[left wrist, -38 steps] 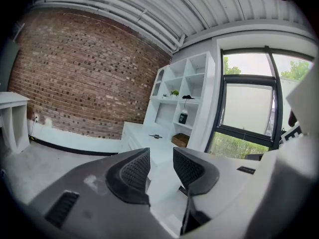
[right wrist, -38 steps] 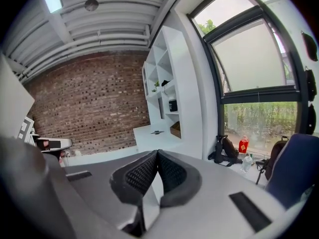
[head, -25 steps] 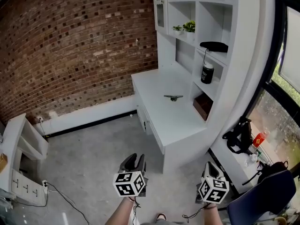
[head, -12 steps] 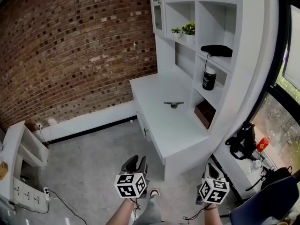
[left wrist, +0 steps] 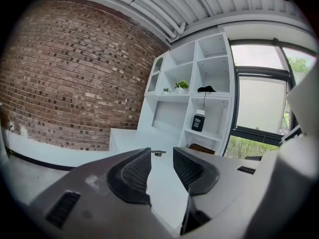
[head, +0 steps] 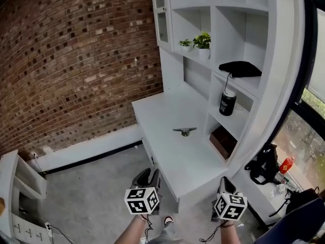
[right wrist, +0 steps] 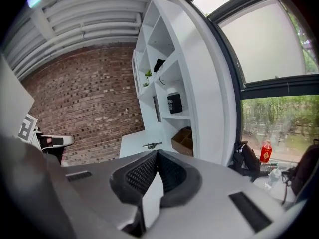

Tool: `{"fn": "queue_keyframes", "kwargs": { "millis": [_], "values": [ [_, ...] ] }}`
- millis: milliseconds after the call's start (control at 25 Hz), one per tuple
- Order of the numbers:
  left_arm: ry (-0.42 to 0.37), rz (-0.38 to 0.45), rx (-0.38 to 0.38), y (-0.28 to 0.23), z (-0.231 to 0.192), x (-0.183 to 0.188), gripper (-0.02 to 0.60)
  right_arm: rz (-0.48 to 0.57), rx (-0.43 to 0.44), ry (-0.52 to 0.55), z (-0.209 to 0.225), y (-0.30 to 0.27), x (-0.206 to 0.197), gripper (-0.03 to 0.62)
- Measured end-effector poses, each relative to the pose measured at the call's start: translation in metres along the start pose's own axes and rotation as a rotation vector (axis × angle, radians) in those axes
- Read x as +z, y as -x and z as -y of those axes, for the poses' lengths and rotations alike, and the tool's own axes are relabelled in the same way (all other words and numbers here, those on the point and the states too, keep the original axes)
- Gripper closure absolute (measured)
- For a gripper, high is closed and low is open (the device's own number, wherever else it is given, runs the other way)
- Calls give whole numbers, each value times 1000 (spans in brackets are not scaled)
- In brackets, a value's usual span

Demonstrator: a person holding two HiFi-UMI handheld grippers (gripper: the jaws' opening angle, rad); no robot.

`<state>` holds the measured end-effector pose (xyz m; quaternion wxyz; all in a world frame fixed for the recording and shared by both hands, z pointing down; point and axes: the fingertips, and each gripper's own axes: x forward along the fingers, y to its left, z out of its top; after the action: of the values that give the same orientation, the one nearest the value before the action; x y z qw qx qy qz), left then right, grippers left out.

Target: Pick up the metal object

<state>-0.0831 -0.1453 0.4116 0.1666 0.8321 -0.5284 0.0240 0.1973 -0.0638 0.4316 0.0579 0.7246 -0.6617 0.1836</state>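
Note:
The metal object (head: 185, 131) is a small flat grey piece lying on the white desk (head: 167, 116), far ahead of both grippers. It shows tiny in the left gripper view (left wrist: 158, 153) and the right gripper view (right wrist: 151, 145). My left gripper (head: 147, 178) hangs low at the near end of the desk, open with nothing between its pads. My right gripper (head: 224, 186) is held low beside the desk's near right corner, its jaws together and empty.
White shelving (head: 223, 44) rises over the desk with two potted plants (head: 197, 40), a black can (head: 226, 102), a black cap (head: 240, 68) and a brown box (head: 222, 141). A brick wall (head: 76, 60) stands left. A black bag (head: 265, 165) and red bottle (head: 285, 164) lie right.
The view has moved forward toward the desk, so the desk and metal object appear nearer and larger. Both grippers keep their low positions and jaw states.

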Motion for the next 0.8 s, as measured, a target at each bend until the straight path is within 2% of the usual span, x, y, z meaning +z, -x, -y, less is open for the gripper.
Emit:
{"fn": "queue_keyframes", "kwargs": {
  "millis": [440,800],
  "values": [
    [2,-20,-70,-122,-51,42,448,-7,-63,8,-17,-111,44,594],
    [4,-88,-119,-188,-68,38,448,-66,-121,-10,-11,-158,44,594]
  ]
}}
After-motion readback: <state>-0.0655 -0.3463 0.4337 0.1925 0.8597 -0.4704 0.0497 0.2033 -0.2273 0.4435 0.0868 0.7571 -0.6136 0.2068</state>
